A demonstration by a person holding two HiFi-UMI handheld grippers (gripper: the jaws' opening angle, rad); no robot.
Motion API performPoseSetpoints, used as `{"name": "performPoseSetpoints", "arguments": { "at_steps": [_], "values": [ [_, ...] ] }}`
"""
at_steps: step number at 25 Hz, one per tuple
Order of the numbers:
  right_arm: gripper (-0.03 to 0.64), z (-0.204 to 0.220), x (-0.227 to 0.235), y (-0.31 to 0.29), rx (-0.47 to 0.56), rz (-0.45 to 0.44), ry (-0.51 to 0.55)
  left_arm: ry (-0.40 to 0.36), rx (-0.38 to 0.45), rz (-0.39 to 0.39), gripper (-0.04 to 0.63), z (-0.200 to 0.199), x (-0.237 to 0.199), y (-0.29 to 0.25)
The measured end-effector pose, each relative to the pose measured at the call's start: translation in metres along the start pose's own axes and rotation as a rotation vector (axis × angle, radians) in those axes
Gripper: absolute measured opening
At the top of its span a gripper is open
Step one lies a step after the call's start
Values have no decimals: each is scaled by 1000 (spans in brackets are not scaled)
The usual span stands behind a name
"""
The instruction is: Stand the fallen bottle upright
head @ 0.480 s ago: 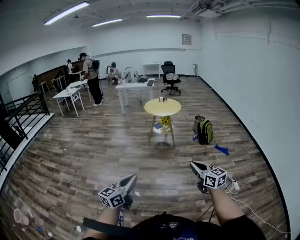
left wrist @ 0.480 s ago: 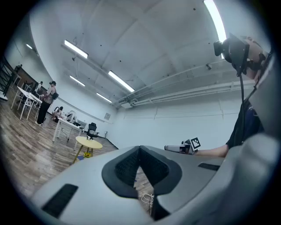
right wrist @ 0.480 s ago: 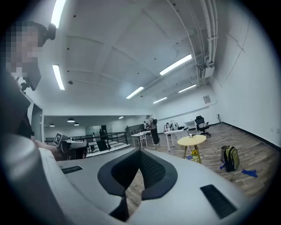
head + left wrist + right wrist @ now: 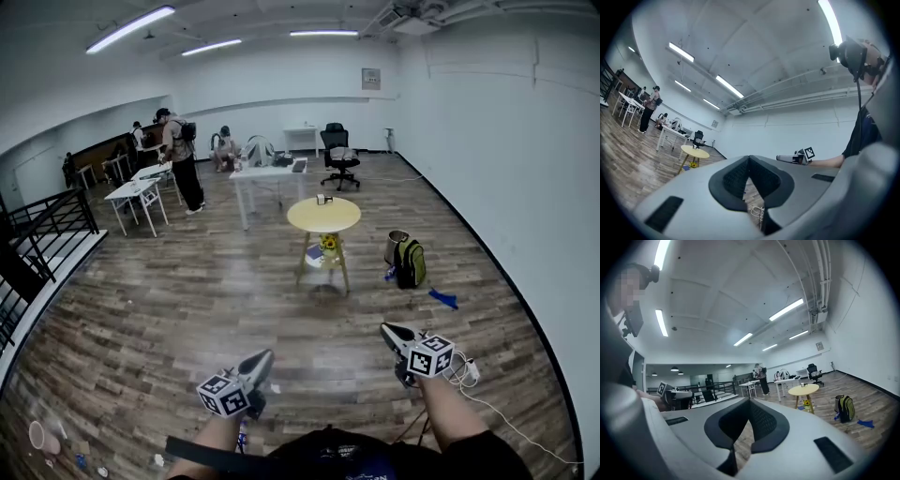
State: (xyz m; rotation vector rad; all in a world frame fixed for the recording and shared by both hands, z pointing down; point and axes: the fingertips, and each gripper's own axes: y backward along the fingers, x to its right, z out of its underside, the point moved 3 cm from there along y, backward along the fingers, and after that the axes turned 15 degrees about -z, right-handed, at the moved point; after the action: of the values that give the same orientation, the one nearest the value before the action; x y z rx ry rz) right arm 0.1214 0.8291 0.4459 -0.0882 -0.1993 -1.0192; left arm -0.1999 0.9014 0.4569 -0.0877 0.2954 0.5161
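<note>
Both grippers are pointing level above the wood floor. The left gripper is showing its jaws pressed together, tips meeting, nothing pinched. The right gripper is looking the same: jaws together, empty. Well ahead of both sets of jaws, a round yellow table is carrying a small object, too small to tell whether it is the bottle. A green backpack is sitting ahead of the right jaws, near that table.
</note>
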Motion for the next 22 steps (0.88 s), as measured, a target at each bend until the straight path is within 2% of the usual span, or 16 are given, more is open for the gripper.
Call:
{"name": "performPoseSetpoints", "arguments": {
  "at_steps": [22],
  "values": [
    [15,1,6,-12,8,-21,-50,11,1,-2,6,0,-7,-6]
  ]
}}
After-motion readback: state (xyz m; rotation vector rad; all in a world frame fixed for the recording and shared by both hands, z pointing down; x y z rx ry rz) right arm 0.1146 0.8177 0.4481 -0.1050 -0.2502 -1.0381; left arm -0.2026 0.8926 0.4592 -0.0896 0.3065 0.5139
